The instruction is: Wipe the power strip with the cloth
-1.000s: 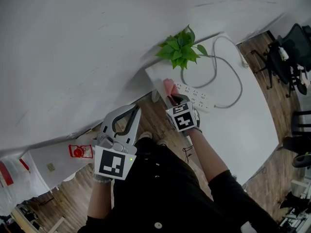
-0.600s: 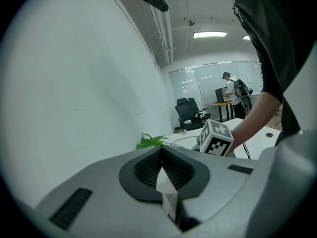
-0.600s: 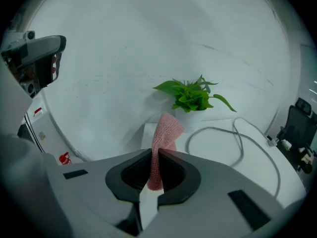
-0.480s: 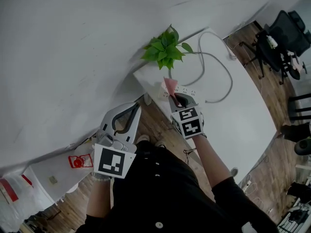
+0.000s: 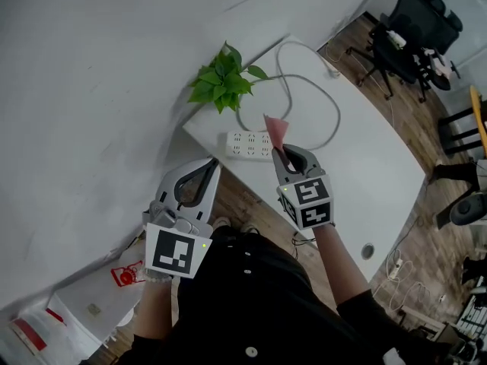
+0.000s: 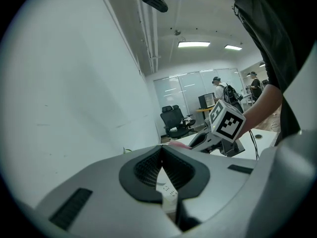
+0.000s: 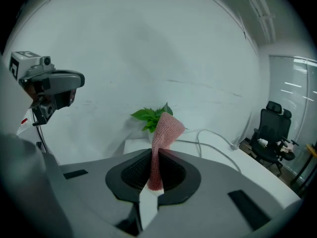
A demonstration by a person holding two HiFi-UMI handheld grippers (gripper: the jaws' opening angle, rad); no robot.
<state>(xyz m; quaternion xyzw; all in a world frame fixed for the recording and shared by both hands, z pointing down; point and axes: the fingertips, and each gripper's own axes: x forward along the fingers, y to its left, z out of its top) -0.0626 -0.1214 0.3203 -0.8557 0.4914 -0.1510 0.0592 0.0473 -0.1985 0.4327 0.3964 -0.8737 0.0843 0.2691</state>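
A white power strip (image 5: pixel 249 144) lies on the white table (image 5: pixel 365 166) near its left corner, and it shows again through the left jaws' opening (image 6: pixel 166 193). My right gripper (image 5: pixel 281 150) is shut on a pink knitted cloth (image 5: pixel 275 127). It holds the cloth upright just right of the strip and apart from it. In the right gripper view the cloth (image 7: pixel 166 130) sticks up from between the shut jaws (image 7: pixel 152 153). My left gripper (image 5: pixel 212 163) hangs off the table's near left edge, over the floor, shut with nothing in it (image 6: pixel 161 150).
A green potted plant (image 5: pixel 221 86) stands behind the strip at the table's corner by the white wall. The strip's grey cable (image 5: pixel 323 101) loops across the table. Black office chairs (image 5: pixel 411 21) stand at the far right on the wood floor.
My right gripper has lifted the cloth off the strip's left end and drawn back toward me, right of the strip. The left gripper has held still while the head view shifted.
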